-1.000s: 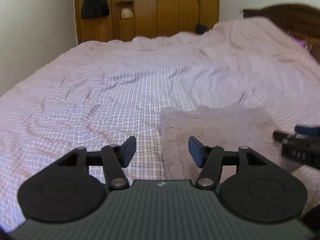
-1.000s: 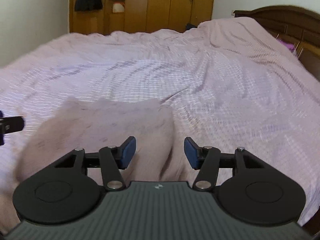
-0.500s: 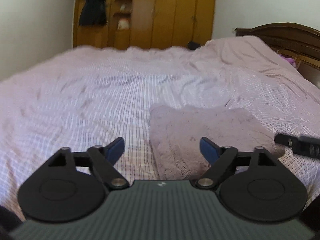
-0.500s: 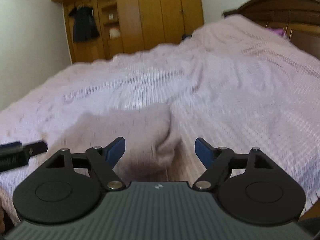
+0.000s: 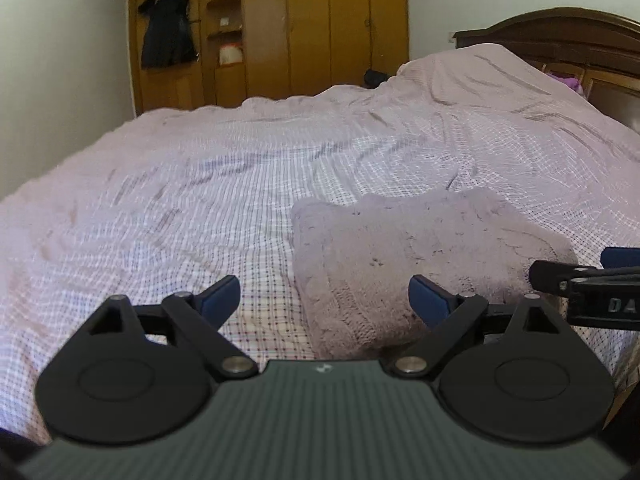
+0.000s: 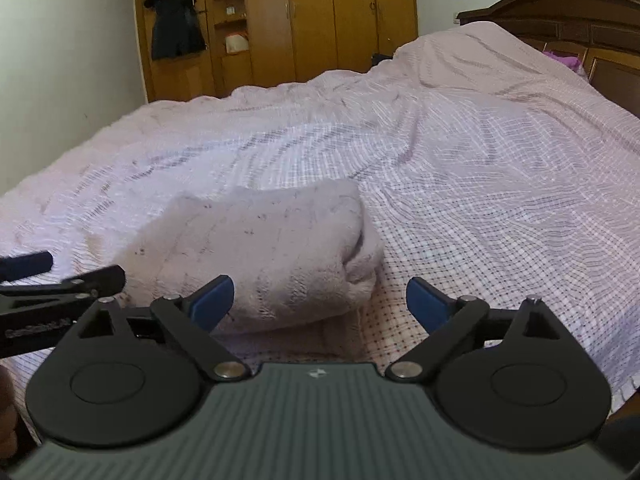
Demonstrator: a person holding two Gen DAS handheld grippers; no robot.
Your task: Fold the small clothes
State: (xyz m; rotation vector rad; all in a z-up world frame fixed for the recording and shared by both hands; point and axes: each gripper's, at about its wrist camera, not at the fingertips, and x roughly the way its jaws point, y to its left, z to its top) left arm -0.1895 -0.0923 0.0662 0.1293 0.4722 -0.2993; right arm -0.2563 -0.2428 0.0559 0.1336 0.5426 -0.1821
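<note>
A fuzzy mauve garment (image 5: pixel 416 256) lies folded into a thick rectangle on the checked pink bedspread (image 5: pixel 200 200). It also shows in the right wrist view (image 6: pixel 264 256). My left gripper (image 5: pixel 324 300) is open and empty, just in front of the garment's near left corner. My right gripper (image 6: pixel 320 300) is open and empty, just in front of the garment's near right corner. The right gripper's tip shows at the right edge of the left wrist view (image 5: pixel 592 284). The left gripper's tip shows at the left edge of the right wrist view (image 6: pixel 60 280).
The bedspread (image 6: pixel 500 200) is rumpled and rises over pillows at the back right. A dark wooden headboard (image 5: pixel 560 36) stands at the right. Wooden wardrobes (image 5: pixel 320 28) line the far wall, with a black garment (image 5: pixel 168 36) hanging on one.
Both grippers have opened wider and drawn back a little from the folded garment. The garment lies still on the bed.
</note>
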